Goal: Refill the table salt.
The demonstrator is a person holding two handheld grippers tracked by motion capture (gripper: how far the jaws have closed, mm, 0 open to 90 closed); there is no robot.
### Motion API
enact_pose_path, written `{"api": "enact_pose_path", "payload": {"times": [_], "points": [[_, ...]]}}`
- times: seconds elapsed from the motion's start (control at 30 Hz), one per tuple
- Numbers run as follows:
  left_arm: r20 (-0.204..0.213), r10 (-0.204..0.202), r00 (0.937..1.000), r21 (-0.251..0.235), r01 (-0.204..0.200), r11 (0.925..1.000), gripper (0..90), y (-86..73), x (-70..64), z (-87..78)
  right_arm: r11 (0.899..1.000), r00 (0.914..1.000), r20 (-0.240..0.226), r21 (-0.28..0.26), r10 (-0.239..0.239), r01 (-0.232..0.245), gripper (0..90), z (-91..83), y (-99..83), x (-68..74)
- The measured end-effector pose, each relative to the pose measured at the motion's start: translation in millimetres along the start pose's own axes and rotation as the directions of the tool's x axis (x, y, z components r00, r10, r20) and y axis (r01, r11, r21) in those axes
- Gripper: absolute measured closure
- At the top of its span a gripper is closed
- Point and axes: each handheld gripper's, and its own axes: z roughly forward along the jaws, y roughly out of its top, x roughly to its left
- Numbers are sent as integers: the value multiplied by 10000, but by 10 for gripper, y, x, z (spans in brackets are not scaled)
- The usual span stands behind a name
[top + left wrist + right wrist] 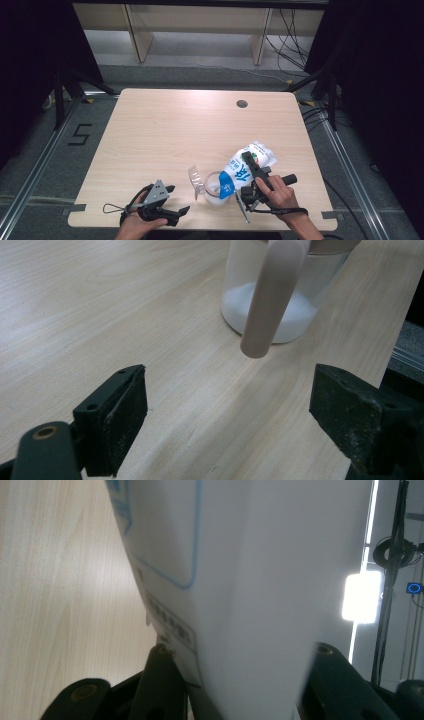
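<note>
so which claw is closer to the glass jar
Right. The right claw grips the white-and-blue bag tilted over the jar, just to the jar's right. The left claw is open, low at the table edge, left of the jar.

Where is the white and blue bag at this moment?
In the high view, the white and blue bag is at the table's front right, held tilted by the right gripper, its lower end over the clear jar.
</note>
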Motion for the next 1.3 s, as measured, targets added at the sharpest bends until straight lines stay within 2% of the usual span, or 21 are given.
{"api": "enact_pose_path", "payload": {"times": [0.07, 0.13, 0.2, 0.23, 0.3, 0.37, 0.4, 0.43, 0.63, 0.73, 0.77, 0.8, 0.87, 0.9, 0.97, 1.03, 1.1, 1.13, 1.17, 1.3], "points": [[5, 5, 10000, 4, -5, 10000, 152, 0, 0, 0, 9994, 9996, -20, -232, 275, -275, 678, 15, 6, 21], [-3, 3, 10000, -1, -3, 10000, 152, 0, -1, -1, 9995, 9998, -39, -265, 197, -198, 680, 15, 3, 20], [-5, 4, 10000, 3, -4, 10000, 152, 0, 0, -1, 9992, 9997, 24, -346, -223, 223, 681, 19, 12, -16], [-4, 7, 10000, 2, -7, 10000, 152, 0, 0, -1, 9998, 10000, 20, -223, -5, 5, 682, 10, 10, -2], [-2, 2, 10000, -1, -2, 10000, 152, 0, -2, -1, 9998, 9999, 12, -185, 100, -100, 684, 8, 8, 4], [3, 3, 10000, 1, -3, 10000, 152, 0, -1, -1, 9981, 9991, 182, -460, -390, 398, 686, 26, 10, -37], [6, 1, 10000, 3, -1, 10000, 152, 0, -1, 0, 9982, 9992, 174, -456, -370, 377, 686, 27, 10, -36], [1, 3, 10000, 3, -3, 10000, 152, 0, -1, -1, 9998, 10000, 28, -193, 91, -90, 687, 9, 8, 2], [-3, -2, 10000, 3, 2, 10000, 152, 0, -2, -1, 9997, 10000, 14, -233, 66, -66, 692, 11, 12, 3], [-4, 3, 10000, 6, -3, 10000, 152, 0, -1, -1, 9996, 10000, 19, -289, -64, 64, 695, 16, 13, -10], [-2, -3, 10000, 4, 3, 10000, 152, 0, -1, 0, 9988, 9996, 89, -416, -266, 270, 696, 24, 15, -26], [2, -7, 10000, 1, 7, 10000, 152, 0, -2, 0, 9995, 10000, 6, -293, -92, 92, 697, 15, 15, -10], [30, 270, 9996, -13, -270, 9996, 152, 5, 13, -2, 9996, 10000, -7, -294, -37, 37, 699, 16, 15, -5], [-5, -25, 10000, 4, 25, 10000, 152, -1, -3, -1, 9996, 10000, -23, -270, -35, 34, 701, 14, 16, -5], [-4, -6, 10000, 4, 6, 10000, 152, 0, -2, -1, 9996, 9999, -48, -253, 152, -153, 703, 14, 15, 7], [0, -2, 10000, -22, 2, 10000, 152, -1, -2, 0, 9995, 9999, -50, -288, 92, -93, 703, 16, 16, 2], [10, 173, 9998, 9, -173, 9998, 152, 4, 8, -2, 9990, 9995, 57, -341, 305, -303, 706, 18, 13, 20], [10, 173, 9998, 9, -173, 9998, 152, 4, 8, -2, 9990, 9995, 57, -341, 305, -303, 706, 18, 13, 20], [8, 6, 10000, 7, -6, 10000, 152, 0, -1, -1, 9987, 9997, 97, -462, 216, -211, 708, 27, 15, 19], [4, -6, 10000, 2, 5, 10000, 152, 0, -2, 0, 9988, 9997, 127, -438, 232, -226, 713, 25, 20, 22]]}}
